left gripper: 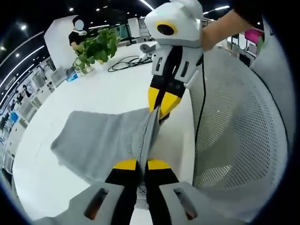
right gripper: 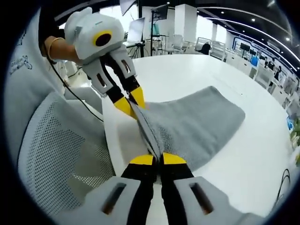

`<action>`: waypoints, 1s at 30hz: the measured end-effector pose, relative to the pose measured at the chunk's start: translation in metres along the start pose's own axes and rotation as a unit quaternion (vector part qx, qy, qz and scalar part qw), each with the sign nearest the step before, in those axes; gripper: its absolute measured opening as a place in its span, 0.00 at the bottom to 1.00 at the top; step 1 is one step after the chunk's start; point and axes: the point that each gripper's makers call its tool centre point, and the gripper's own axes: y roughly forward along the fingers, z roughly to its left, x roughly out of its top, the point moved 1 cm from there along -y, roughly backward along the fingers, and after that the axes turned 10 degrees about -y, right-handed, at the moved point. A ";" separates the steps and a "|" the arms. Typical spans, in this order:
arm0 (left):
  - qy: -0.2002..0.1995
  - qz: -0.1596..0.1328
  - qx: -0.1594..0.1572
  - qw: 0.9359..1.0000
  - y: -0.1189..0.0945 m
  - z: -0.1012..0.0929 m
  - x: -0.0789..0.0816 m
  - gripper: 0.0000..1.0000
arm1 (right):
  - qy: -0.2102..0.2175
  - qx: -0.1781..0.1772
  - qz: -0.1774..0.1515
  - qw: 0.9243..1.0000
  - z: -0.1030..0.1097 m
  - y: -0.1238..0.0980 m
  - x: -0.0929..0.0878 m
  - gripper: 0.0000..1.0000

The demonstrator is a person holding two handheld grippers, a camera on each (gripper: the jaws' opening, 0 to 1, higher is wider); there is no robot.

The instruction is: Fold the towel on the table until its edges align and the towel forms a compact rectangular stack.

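Note:
A grey towel [left gripper: 101,140] lies on the white table [left gripper: 117,89], its near edge lifted and stretched taut between both grippers. In the left gripper view my left gripper [left gripper: 141,164] is shut on one corner of that edge, and the right gripper [left gripper: 159,108] pinches the other corner farther along. The right gripper view shows the same towel [right gripper: 197,124] spreading away to the right. There my right gripper [right gripper: 157,158] is shut on the towel, and the left gripper [right gripper: 132,105] holds the far end of the raised edge.
A grey mesh chair [left gripper: 234,131] stands close against the table's edge, beside both grippers, also the chair [right gripper: 61,154]. A potted plant [left gripper: 96,47] and a black cable [left gripper: 129,63] sit at the table's far side. A person [left gripper: 77,35] stands behind the plant.

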 end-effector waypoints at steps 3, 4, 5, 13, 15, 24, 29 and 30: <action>0.009 0.000 -0.004 1.000 -0.005 -0.007 0.005 0.05 | -0.002 -0.001 -0.004 1.000 0.003 -0.007 0.005 0.02; 0.013 -0.001 -0.004 1.000 -0.007 -0.008 0.006 0.05 | -0.002 -0.001 -0.005 1.000 0.003 -0.008 0.005 0.02; 0.016 -0.001 -0.005 1.000 -0.009 -0.010 0.007 0.05 | -0.003 -0.001 -0.007 1.000 0.005 -0.011 0.007 0.02; 0.039 -0.011 -0.011 0.999 -0.032 -0.022 0.020 0.05 | -0.001 0.008 -0.027 1.000 0.020 -0.032 0.023 0.02; 0.039 -0.014 -0.014 0.999 -0.039 -0.026 0.023 0.05 | 0.001 0.011 -0.033 0.999 0.023 -0.037 0.027 0.02; 0.026 -0.035 -0.035 0.998 -0.068 -0.040 0.035 0.05 | 0.007 0.027 -0.053 0.998 0.043 -0.056 0.046 0.02; 0.015 -0.046 -0.047 0.998 -0.081 -0.042 0.038 0.05 | 0.019 0.040 -0.065 0.997 0.057 -0.066 0.059 0.02; 0.012 -0.050 -0.050 0.997 -0.084 -0.042 0.040 0.05 | 0.016 0.043 -0.065 0.997 0.060 -0.066 0.060 0.02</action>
